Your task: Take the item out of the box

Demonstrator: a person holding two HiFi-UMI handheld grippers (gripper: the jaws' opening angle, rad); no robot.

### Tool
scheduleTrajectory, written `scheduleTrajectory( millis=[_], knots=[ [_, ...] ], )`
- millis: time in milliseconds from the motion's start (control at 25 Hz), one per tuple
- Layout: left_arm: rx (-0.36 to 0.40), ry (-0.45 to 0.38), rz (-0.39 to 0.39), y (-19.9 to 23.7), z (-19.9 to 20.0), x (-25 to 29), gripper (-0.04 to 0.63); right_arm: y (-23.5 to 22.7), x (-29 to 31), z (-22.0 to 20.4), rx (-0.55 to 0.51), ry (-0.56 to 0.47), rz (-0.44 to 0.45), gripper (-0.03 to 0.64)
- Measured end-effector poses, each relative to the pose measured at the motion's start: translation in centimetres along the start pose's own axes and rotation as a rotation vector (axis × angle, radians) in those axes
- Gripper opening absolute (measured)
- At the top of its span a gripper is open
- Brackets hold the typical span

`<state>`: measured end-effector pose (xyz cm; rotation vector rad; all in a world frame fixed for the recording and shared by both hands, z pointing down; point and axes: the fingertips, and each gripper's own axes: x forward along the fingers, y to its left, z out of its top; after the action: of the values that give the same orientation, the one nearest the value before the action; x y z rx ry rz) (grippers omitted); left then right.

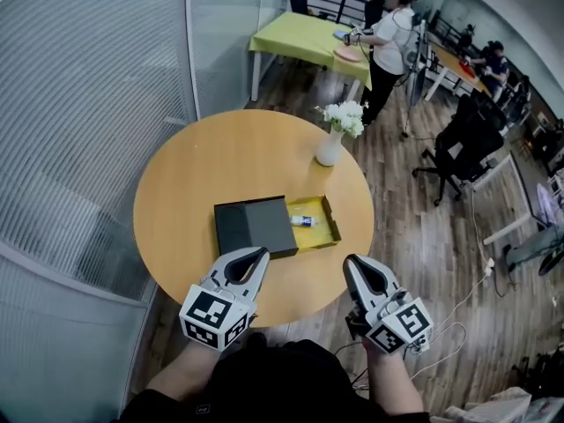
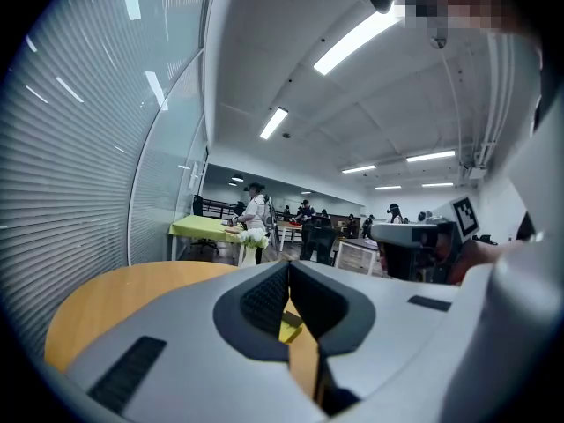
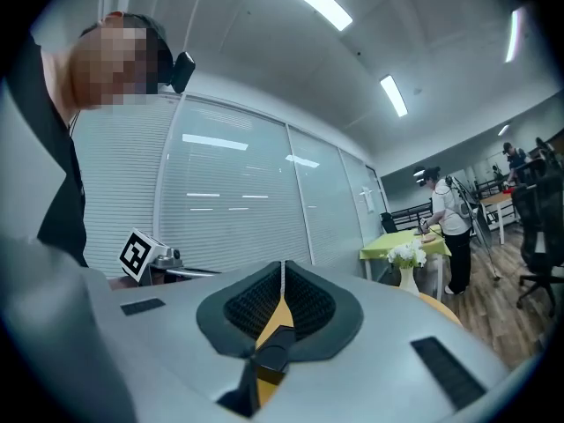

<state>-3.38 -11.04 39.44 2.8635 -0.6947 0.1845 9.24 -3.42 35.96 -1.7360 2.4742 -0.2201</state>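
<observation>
The jaws of the left gripper (image 1: 258,256) and the right gripper (image 1: 353,263) are closed tip to tip on nothing, and both are held at the near edge of the round wooden table (image 1: 203,161). The small bottle (image 1: 304,221) is found lying in the open yellow box (image 1: 328,229), beside the black lid (image 1: 254,226). The bottle is shown in the head view only, while the ceiling lights (image 2: 278,122) are shown in the gripper views only.

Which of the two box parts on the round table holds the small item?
The yellow tray, on the right: a small white bottle lies inside it. The black part beside it shows only a flat top.
</observation>
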Motion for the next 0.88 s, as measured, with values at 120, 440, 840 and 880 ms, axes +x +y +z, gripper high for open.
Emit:
scheduleTrajectory(
  millis=[120, 440, 840, 880],
  knots=[
    [-0.002, -0.011, -0.010, 0.4, 0.2, 0.7, 0.014, -0.4, 0.9, 0.2, -0.012, 0.005, 0.006, 0.038],
    [-0.010, 0.005, 0.038, 2.6, -0.6, 2.8, 0.014, -3.2, 4.6, -1.2, 0.013, 0.027, 0.068, 0.038],
    [-0.047, 0.046, 0.191, 4.9, -0.3, 8.1, 0.014, -10.1, 8.7, -2.0, 0.062, 0.083, 0.202, 0.038],
    [-0.050, 0.049, 0.201, 5.0, -0.3, 8.9, 0.014, -11.1, 9.0, -2.3, 0.069, 0.090, 0.212, 0.038]
  ],
)
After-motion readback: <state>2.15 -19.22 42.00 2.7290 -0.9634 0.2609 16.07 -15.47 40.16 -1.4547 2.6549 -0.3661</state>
